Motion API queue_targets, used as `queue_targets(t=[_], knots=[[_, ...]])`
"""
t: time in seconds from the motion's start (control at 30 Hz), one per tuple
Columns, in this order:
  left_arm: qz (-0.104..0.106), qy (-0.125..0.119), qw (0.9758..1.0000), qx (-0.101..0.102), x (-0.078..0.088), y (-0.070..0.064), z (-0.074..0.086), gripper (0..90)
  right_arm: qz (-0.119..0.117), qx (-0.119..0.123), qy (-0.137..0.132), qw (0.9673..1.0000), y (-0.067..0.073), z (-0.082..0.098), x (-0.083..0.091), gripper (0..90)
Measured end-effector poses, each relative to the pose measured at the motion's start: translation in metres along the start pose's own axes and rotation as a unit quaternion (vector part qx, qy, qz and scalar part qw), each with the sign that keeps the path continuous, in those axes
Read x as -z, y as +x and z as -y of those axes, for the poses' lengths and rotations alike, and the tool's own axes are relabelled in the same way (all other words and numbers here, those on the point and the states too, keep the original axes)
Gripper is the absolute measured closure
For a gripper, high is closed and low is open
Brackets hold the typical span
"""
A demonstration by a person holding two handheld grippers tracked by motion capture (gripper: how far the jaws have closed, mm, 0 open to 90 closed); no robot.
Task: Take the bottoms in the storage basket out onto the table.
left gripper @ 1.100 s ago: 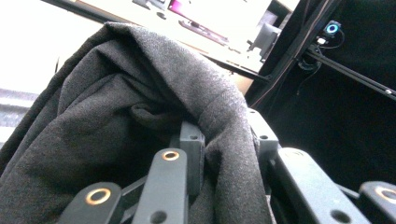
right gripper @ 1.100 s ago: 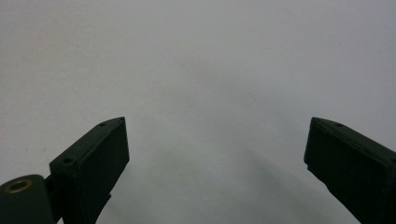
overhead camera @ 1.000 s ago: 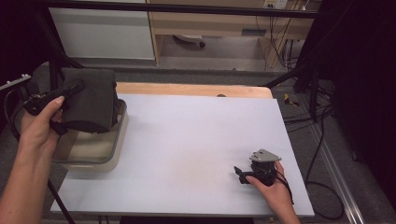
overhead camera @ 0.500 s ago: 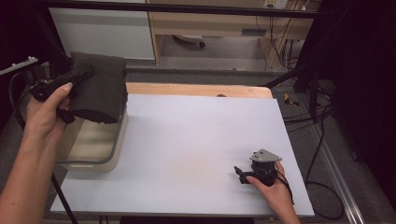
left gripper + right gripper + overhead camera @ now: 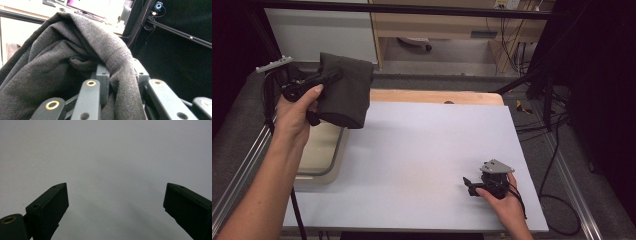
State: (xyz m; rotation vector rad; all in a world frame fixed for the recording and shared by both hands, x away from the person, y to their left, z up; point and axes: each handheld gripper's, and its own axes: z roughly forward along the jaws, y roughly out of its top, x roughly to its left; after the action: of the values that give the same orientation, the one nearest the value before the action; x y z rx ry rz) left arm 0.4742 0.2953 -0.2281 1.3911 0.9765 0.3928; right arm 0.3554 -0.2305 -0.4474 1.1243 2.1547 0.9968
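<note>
The left gripper pinches a dark gray cloth up above the tub. The right gripper rests on the table, jaws spread wide.

No text, label, brand, number or sign can be read anywhere in these views.

Site: lab/recording rig | black frame rail overhead | loose cables | white-topped desk | wooden shelving
</note>
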Motion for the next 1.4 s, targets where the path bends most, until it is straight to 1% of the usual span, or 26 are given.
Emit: queue_targets(t=[0.07, 0.23, 0.27, 0.33, 0.37, 0.43, 0.5, 0.63, 0.73, 0.83, 1.03, 1.4], knots=[[0.004, 0.0, 1.0, 0.005, -0.006, -0.001, 0.001, 72.8, 0.001, -0.001, 0.002, 1.0, -0.001, 0.0, -0.001, 6.8], [0.011, 0.009, 0.9999, -0.008, -0.019, -0.004, 0.007, 72.8, 0.001, -0.002, 0.004, 1.0, -0.001, 0.001, -0.002, 6.7], [0.009, 0.015, 0.9998, -0.01, -0.023, -0.007, 0.011, 72.7, -0.002, -0.002, 0.001, 1.0, -0.001, 0.0, -0.001, 6.5], [0.008, 0.018, 0.9997, -0.012, -0.026, -0.008, 0.013, 72.7, -0.001, -0.001, 0.0, 1.0, -0.001, 0.0, -0.001, 6.5], [0.003, 0.021, 0.9997, -0.016, -0.029, -0.011, 0.016, 72.7, -0.001, -0.001, 0.0, 1.0, -0.001, 0.0, -0.001, 6.5], [0.003, 0.029, 0.9994, -0.022, -0.036, -0.015, 0.021, 72.8, 0.001, 0.001, 0.003, 1.0, 0.0, 0.0, -0.002, 6.7], [0.006, 0.03, 0.9994, -0.018, -0.04, -0.017, 0.026, 72.8, 0.001, 0.001, 0.007, 1.0, 0.0, 0.001, -0.003, 6.8], [0.013, 0.037, 0.999, -0.019, -0.048, -0.021, 0.032, 72.8, 0.004, 0.001, 0.006, 1.0, -0.001, 0.0, -0.003, 6.7], [0.017, 0.041, 0.9989, -0.015, -0.052, -0.023, 0.037, 72.8, 0.004, 0.001, 0.007, 1.0, 0.0, 0.001, -0.003, 6.7], [0.02, 0.045, 0.9986, -0.017, -0.056, -0.026, 0.041, 72.7, 0.005, 0.002, 0.009, 0.9999, 0.0, 0.001, -0.003, 6.7], [0.027, 0.052, 0.9982, -0.011, -0.064, -0.029, 0.049, 72.8, 0.003, 0.003, 0.012, 0.9999, 0.0, 0.001, -0.004, 6.7], [0.038, 0.076, 0.9963, -0.014, -0.079, -0.038, 0.067, 72.8, 0.004, 0.005, 0.018, 0.9998, -0.001, 0.002, -0.005, 6.6]])
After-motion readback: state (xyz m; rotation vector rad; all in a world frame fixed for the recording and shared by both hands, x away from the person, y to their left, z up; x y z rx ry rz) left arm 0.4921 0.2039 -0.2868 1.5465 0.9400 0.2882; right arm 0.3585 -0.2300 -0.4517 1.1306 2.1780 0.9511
